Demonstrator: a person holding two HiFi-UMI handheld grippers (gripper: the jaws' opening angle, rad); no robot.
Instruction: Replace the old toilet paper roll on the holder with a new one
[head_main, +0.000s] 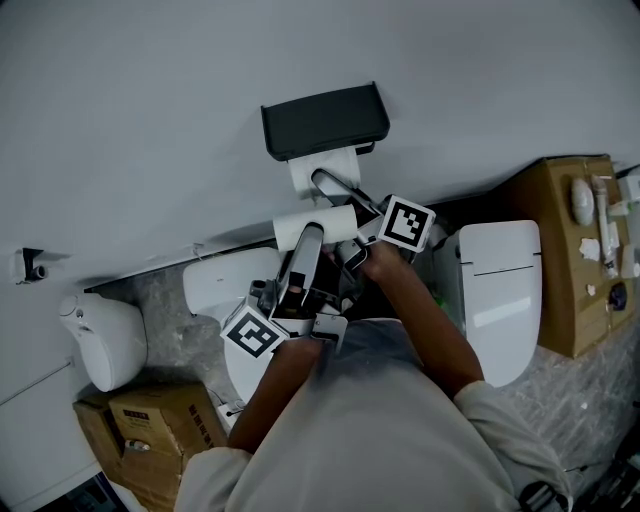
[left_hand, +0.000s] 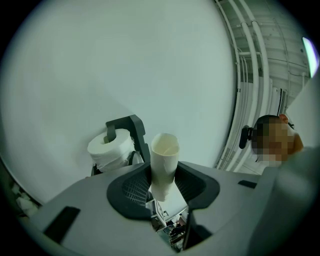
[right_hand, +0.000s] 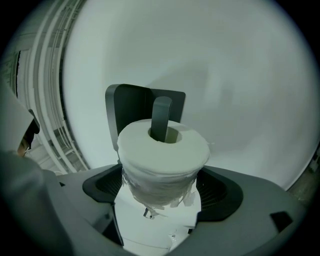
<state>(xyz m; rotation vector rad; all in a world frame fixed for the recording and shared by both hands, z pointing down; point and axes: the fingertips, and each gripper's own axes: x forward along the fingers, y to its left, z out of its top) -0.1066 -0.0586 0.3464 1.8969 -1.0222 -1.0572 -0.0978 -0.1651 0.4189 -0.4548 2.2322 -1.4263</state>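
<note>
- On the holder arm (right_hand: 161, 119), against the wall (right_hand: 235, 70), the new roll (right_hand: 164, 150) sits threaded through its core. The right gripper (right_hand: 162, 189) clamps it from both sides.
- Beside it, the left gripper (left_hand: 162, 189) pinches the empty tube (left_hand: 164, 162), clear of the holder (left_hand: 131, 131).
- Judged remaining: release the new roll, then discard the empty tube.
- How far the roll is seated is hidden. The head view is dark and crowded around both grippers.

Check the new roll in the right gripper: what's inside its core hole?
The holder's dark arm sits in the core of the new roll, its rounded end sticking out. How far in it reaches is covered by the paper.
</note>
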